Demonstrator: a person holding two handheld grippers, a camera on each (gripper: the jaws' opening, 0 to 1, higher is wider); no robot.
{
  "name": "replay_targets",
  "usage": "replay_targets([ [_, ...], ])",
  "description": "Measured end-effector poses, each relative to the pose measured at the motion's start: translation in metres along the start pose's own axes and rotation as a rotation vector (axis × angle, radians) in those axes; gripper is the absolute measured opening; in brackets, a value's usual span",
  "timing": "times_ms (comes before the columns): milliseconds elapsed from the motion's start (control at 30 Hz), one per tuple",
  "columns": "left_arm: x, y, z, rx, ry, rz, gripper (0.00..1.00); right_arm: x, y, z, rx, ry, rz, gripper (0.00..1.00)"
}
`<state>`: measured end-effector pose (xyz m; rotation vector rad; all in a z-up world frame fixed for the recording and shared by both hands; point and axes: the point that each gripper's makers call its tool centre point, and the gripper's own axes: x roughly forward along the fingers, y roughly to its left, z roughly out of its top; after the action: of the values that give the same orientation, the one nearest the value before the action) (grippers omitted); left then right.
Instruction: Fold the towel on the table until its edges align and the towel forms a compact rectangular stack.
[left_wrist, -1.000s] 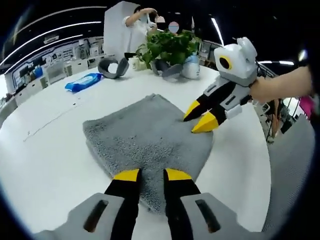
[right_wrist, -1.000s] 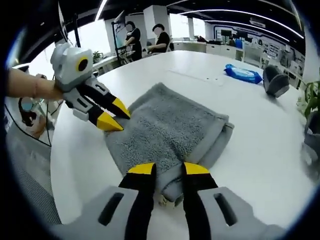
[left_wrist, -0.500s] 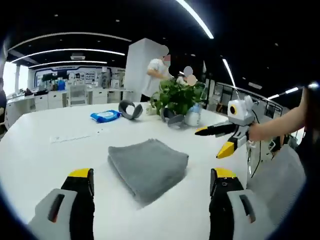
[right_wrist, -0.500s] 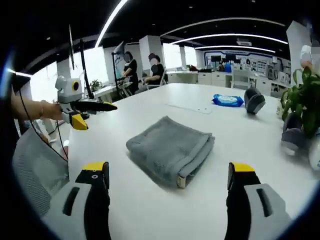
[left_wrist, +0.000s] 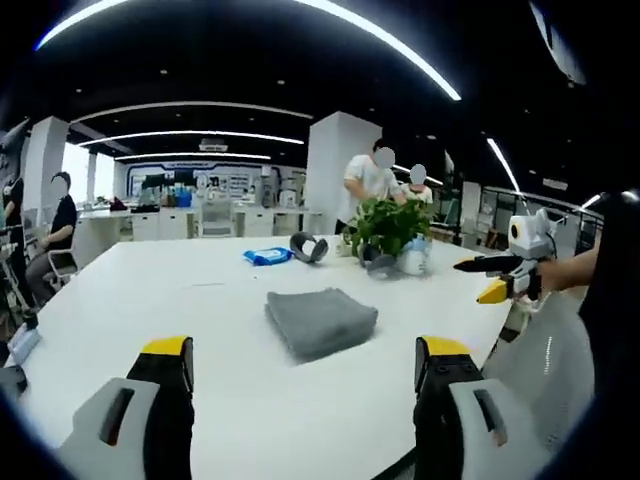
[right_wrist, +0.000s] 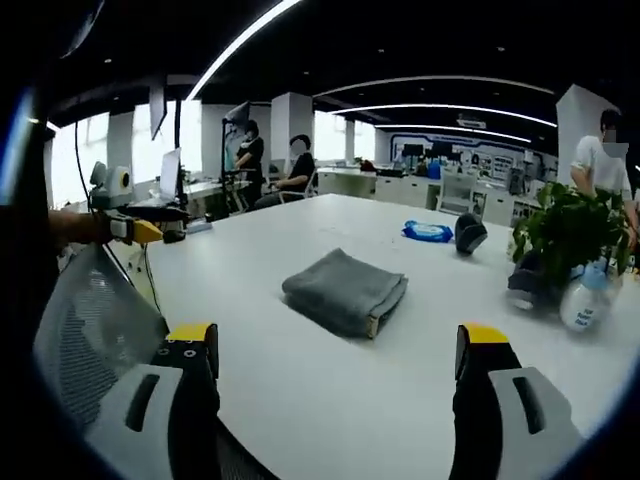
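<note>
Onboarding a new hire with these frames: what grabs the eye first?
The folded grey towel sits alone mid-table, a neat compact stack. Both grippers, left and right, hang wide open, back from the towel. Behind it, a potted plant and a blue packet stand toward the far edge.

In the left gripper view, the left tongs (left_wrist: 303, 362) stand with jaws spread wide, holding nothing. In the right gripper view, the right tongs (right_wrist: 340, 350) are likewise spread wide and hold nothing. The person's forearm (left_wrist: 575, 272) reaches in from the right of the left gripper view, gripping the right tongs, jaws parted.
</note>
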<state>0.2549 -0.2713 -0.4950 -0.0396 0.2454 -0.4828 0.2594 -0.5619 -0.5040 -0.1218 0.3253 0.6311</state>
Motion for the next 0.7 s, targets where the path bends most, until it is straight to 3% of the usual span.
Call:
replay_targets([
  [100,0.004,-0.009,-0.001,-0.018,-0.012,-0.022,0.95,0.000,0.009,-0.007,0.003,-0.006,-0.005,0.99],
  [167,0.007,-0.015,-0.003,0.045,0.022,-0.028,0.95,0.003,0.023,-0.008,0.038,-0.041,0.038,0.99],
  [200,0.008,-0.014,-0.005,0.056,0.027,-0.022,0.96,0.004,0.033,-0.013,0.060,-0.014,0.078,0.99],
  [300,0.012,-0.010,-0.014,0.056,0.038,-0.015,0.95,0.004,0.022,-0.009,-0.071,-0.022,0.038,0.99],
  [367,0.011,-0.002,-0.014,0.099,0.041,0.014,0.94,0.004,0.016,-0.014,-0.045,-0.009,0.022,0.99],
  [467,0.009,-0.007,-0.011,0.141,0.034,0.028,0.94,0.001,0.011,-0.015,-0.029,-0.020,0.004,0.99],
  [700,0.008,-0.009,-0.012,0.112,0.048,0.021,0.94,0.001,0.014,-0.015,-0.078,-0.010,0.003,0.99],
])
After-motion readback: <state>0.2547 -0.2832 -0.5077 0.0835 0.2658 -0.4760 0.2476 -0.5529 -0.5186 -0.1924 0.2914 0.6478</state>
